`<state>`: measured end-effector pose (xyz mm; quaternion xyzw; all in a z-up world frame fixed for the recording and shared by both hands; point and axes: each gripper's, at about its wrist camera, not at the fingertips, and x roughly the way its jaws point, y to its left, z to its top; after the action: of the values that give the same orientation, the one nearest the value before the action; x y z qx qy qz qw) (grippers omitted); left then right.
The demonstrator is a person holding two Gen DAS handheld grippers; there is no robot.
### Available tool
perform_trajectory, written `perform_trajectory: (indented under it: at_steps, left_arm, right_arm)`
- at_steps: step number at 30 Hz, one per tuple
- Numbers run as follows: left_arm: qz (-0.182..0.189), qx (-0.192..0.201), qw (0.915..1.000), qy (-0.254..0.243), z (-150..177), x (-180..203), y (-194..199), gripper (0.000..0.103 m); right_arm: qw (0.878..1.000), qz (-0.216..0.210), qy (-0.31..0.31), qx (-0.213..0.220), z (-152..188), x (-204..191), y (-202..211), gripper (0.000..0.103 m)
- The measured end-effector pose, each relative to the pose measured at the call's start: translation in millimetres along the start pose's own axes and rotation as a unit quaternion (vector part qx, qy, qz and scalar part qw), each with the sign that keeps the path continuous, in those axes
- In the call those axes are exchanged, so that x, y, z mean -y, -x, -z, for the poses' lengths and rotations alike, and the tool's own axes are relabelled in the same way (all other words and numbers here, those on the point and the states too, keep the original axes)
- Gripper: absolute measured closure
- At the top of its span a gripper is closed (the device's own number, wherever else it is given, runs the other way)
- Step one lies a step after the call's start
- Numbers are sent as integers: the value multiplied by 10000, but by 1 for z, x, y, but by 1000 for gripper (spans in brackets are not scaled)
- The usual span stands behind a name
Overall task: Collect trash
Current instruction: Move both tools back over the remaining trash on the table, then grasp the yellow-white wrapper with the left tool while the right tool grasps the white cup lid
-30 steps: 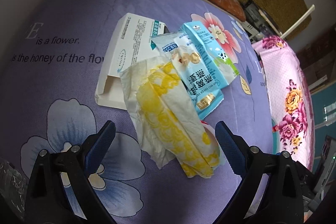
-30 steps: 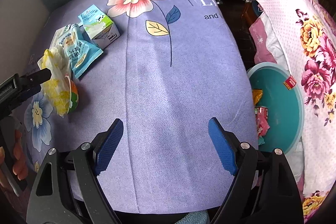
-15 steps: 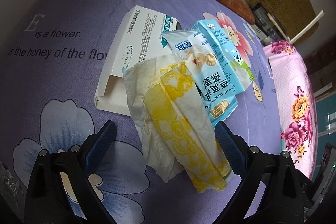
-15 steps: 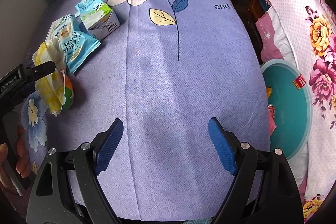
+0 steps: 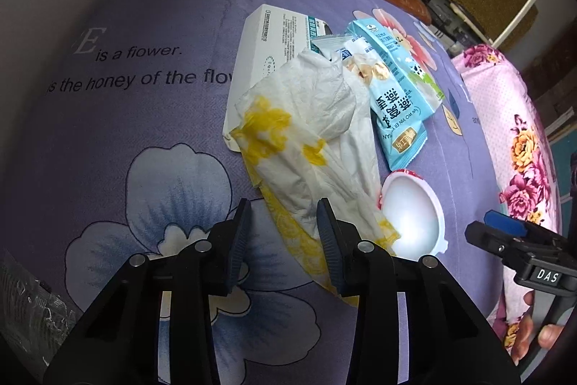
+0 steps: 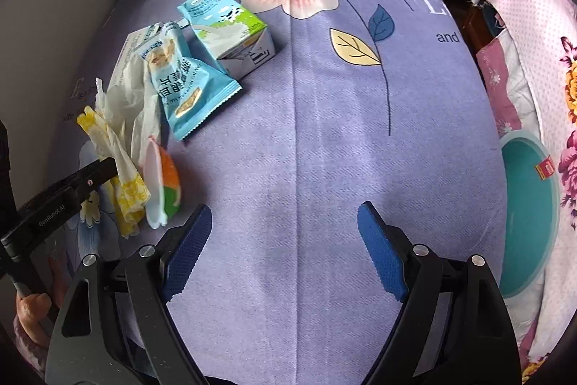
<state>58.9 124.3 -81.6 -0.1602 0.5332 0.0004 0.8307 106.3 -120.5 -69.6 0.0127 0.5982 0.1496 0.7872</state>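
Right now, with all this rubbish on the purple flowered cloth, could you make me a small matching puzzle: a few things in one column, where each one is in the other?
Things:
1. crumpled white and yellow tissue
2. light blue snack packet
3. round white plastic cup lid
4. teal round bin

Places:
A. beside the cloth's edge, lower down
B. lying partly over a flat white cardboard box
C. between the pads of the left hand-held gripper
D. on the cloth just right of the tissue's lower end

Pairs: 1-C, 2-B, 3-D, 4-A
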Motion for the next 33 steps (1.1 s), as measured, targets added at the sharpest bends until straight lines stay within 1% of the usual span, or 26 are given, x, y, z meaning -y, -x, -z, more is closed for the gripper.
perform_trajectory:
  at_steps: [4, 7, 8, 10, 12, 14, 15, 16, 18, 19, 20, 21, 24, 26, 28, 30, 31, 33]
  left_arm:
    - [54, 28, 10000, 11, 5, -11, 4, 64]
    - [151, 27, 9998, 92, 7, -16, 6, 62]
    - [171, 20, 9998, 118, 7, -18, 7, 60]
    - [203, 13, 9996, 178, 9, -22, 10, 51]
    - [270, -9, 9993, 258, 11, -27, 13, 45]
    - [404, -60, 9985, 351, 12, -29, 14, 40]
    - [498, -86, 9979, 411, 12, -31, 15, 35]
    - [593, -102, 9970, 479, 12, -33, 15, 32]
    - [692, -93, 9956, 630, 11, -39, 16, 31]
    - [691, -85, 9952, 690, 11, -41, 16, 31]
    - [705, -88, 9947, 744, 11, -43, 16, 31]
    - [723, -95, 9943, 781, 11, -44, 16, 31]
    - [765, -125, 9937, 807, 10, -40, 18, 31]
    - [852, -153, 9930, 801, 8, -33, 19, 30]
    - [906, -175, 9930, 743, 6, -21, 18, 25]
    - [918, -213, 9933, 673, 4, -8, 14, 23]
    - [883, -214, 9939, 618, 3, -2, 11, 23]
    - [688, -196, 9963, 483, 2, 7, 4, 23]
  right_arm:
    - [9993, -301, 192, 61, -11, -25, 0, 24]
    - [9988, -333, 357, 84, -20, -40, -8, 24]
    - [9988, -339, 359, 42, -22, -43, -13, 27]
    - [9986, -401, 335, -80, -25, -46, -23, 31]
    - [9983, -443, 350, -153, -24, -49, -30, 31]
    - [9978, -491, 386, -212, -22, -52, -36, 31]
    - [9976, -504, 405, -256, -22, -54, -39, 31]
    - [9977, -441, 495, -163, -21, -58, -39, 32]
    - [9969, -374, 682, -99, -19, -63, -39, 52]
    - [9965, -335, 763, -72, -19, -64, -39, 85]
    - [9962, -398, 763, -139, -19, -63, -40, 95]
    - [9960, -526, 696, -174, -19, -60, -41, 95]
    - [9966, -377, 738, -4, -17, -52, -34, 98]
    - [9972, -387, 637, 67, -12, -44, -27, 98]
    - [9979, -342, 539, 122, -9, -33, -21, 98]
    - [9983, -309, 472, 155, -4, -22, -15, 98]
    - [9985, -285, 440, 177, -2, -18, -12, 98]
    - [9987, -263, 374, 202, 3, -11, -8, 98]
